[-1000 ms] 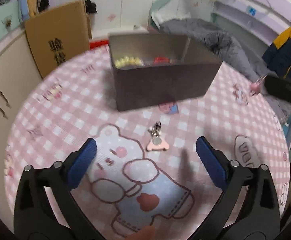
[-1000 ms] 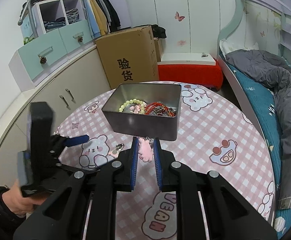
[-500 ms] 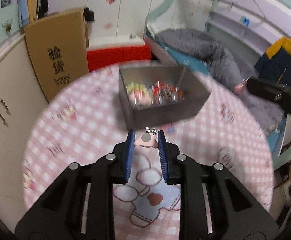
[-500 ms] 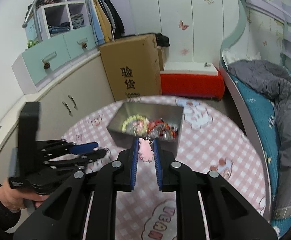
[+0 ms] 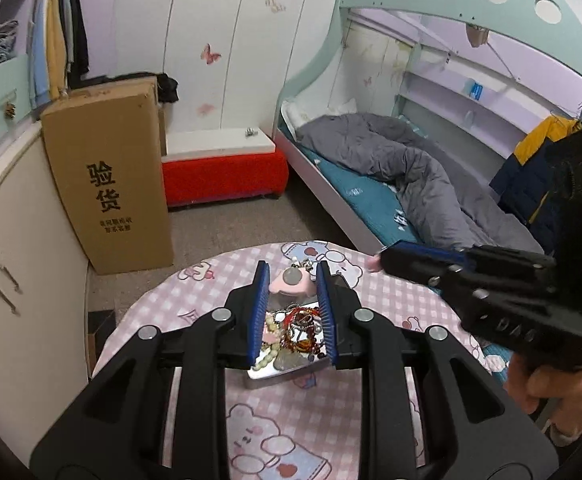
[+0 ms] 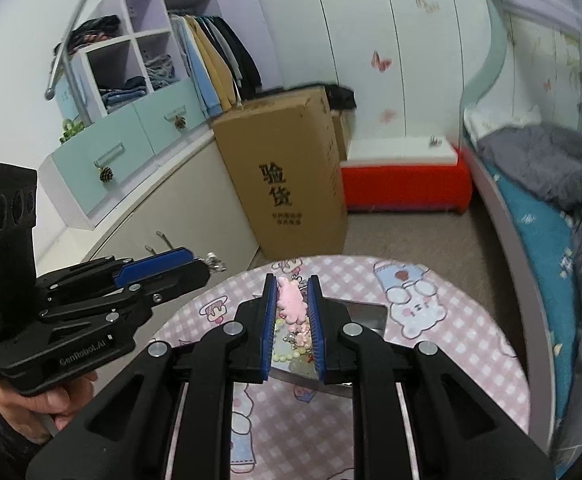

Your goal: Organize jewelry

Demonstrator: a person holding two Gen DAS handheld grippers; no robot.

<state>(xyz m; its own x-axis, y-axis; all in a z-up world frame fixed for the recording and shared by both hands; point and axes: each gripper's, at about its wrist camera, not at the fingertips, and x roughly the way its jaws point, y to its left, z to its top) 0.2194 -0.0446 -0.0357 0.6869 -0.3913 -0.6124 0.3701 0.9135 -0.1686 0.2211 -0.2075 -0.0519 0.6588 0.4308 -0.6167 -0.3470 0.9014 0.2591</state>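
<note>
Room: child's bedroom, bunk bed [image 5: 371, 184] with a grey duvet at about 2 o'clock from the bench, tall cardboard box [image 5: 111, 176] at 10 o'clock, red-sided bench seat [image 5: 223, 172] at 12 against the wall.
Bench: round bench [image 5: 211, 292] under a pink checked cloth with cartoon bears; soft fabric, small pieces would not skid far on it.
Tin: open metal tin [image 6: 371, 314] near the bench's middle, already holding beads and red strands in a tangle.
Left claw: left claw [image 5: 293, 280] narrow, pads pressed on a pink charm with a metal disc [image 5: 291, 283], hanging above the tin.
Right claw: right claw [image 6: 291, 300] narrow, clamped on a pink figure-shaped charm [image 6: 291, 300], also over the tin.
Handling: both charms look light, small and rigid, probably smooth plastic; the dangling clasp and rings likely swing and snag.
Hold: best across the flat pink body, as now, not by the loose metal.
Risk: a drop from this height may bounce off the rim.
</note>
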